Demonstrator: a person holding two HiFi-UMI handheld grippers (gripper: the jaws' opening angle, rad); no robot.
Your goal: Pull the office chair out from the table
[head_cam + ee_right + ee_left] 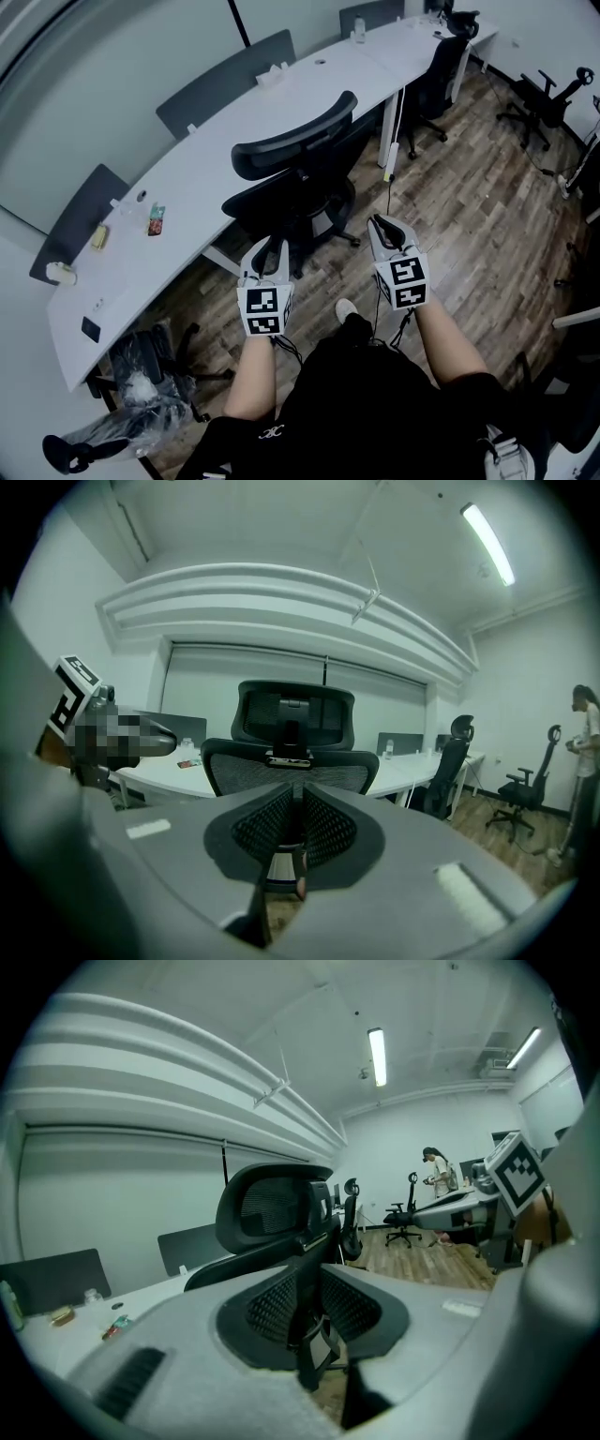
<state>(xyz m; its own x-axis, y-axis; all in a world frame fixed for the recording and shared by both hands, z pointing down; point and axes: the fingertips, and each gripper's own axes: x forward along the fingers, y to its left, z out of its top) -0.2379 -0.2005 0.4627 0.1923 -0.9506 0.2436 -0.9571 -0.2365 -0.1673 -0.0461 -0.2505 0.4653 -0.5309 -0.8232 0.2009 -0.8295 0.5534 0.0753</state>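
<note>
The black mesh office chair (pixel 295 150) stands tucked against the long white curved table (pixel 187 169), its back toward me. My left gripper (pixel 269 246) hovers just short of the chair's seat on the left. My right gripper (pixel 384 225) is level with it on the right, clear of the chair. In the left gripper view the chair (pixel 272 1208) fills the middle beyond the left gripper (pixel 314 1335), whose jaws stand slightly apart with nothing between them. In the right gripper view the chair's back (pixel 281 766) is straight ahead of the right gripper (pixel 298 841), whose jaws show only a narrow gap, holding nothing.
Grey divider panels (pixel 225 80) line the table's far side. Small items (pixel 156 220) lie on the tabletop. Another black chair (pixel 441 70) sits further along the table, one (pixel 544 94) at the right wall, one (pixel 141 375) at lower left. A person (pixel 436 1171) stands far off.
</note>
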